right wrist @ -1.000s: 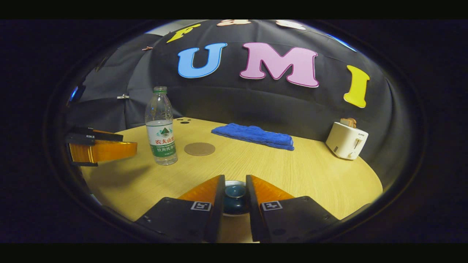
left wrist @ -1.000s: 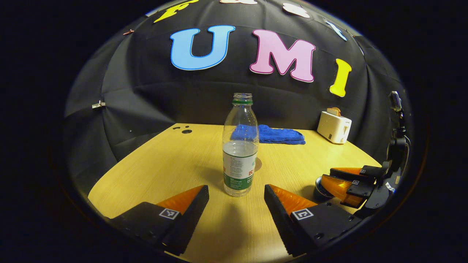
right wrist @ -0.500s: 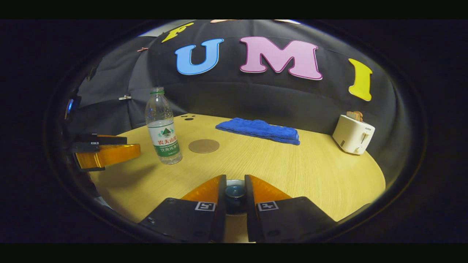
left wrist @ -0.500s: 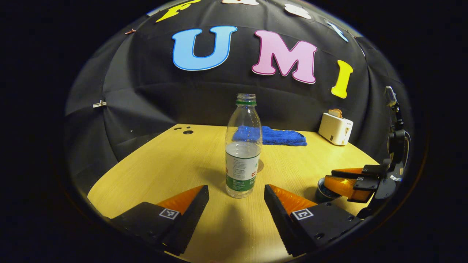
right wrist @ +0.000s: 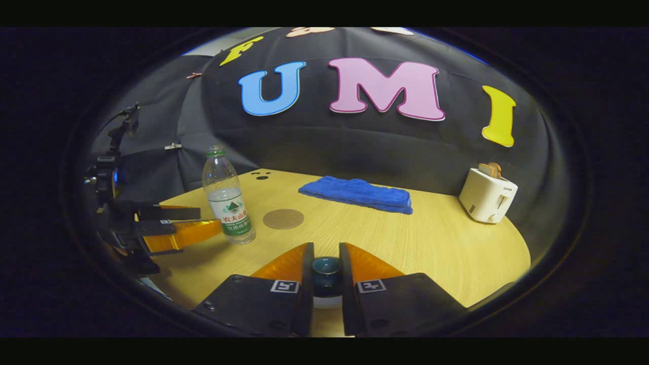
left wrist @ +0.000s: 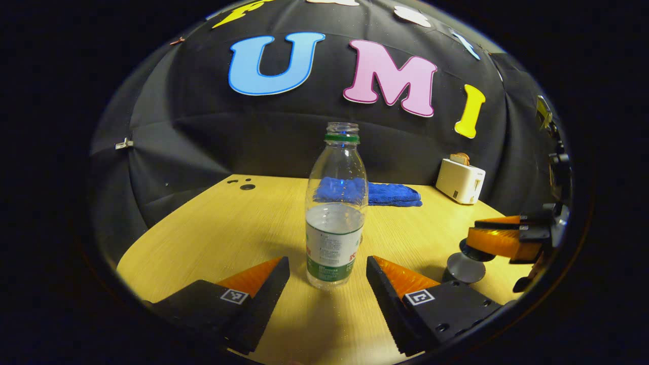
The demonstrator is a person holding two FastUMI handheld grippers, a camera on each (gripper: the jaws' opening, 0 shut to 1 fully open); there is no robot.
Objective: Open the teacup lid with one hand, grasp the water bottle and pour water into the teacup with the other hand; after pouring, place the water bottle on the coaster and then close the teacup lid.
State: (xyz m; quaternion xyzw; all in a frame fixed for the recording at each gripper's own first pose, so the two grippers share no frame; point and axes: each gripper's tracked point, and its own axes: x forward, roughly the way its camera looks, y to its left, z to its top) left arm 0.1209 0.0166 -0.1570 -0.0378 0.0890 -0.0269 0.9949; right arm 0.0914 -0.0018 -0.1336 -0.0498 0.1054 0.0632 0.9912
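The water bottle (left wrist: 334, 213) stands uncapped, left of the coaster (right wrist: 283, 218), between the left gripper (left wrist: 328, 268)'s wide-spread fingers, which should close squarely on its label. Rightward, the right gripper (right wrist: 326, 271) pinches the teacup lid (right wrist: 326, 267), lifted clear.

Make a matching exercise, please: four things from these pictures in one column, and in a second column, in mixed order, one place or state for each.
Things:
1. water bottle
2. teacup lid
3. coaster
4. blue cloth

Places or states:
A. lies bare on the table, beside the bottle
B. held by the right gripper
C. stands uncapped between the open fingers of the left gripper
D. lies near the back of the table

Pairs: 1-C, 2-B, 3-A, 4-D
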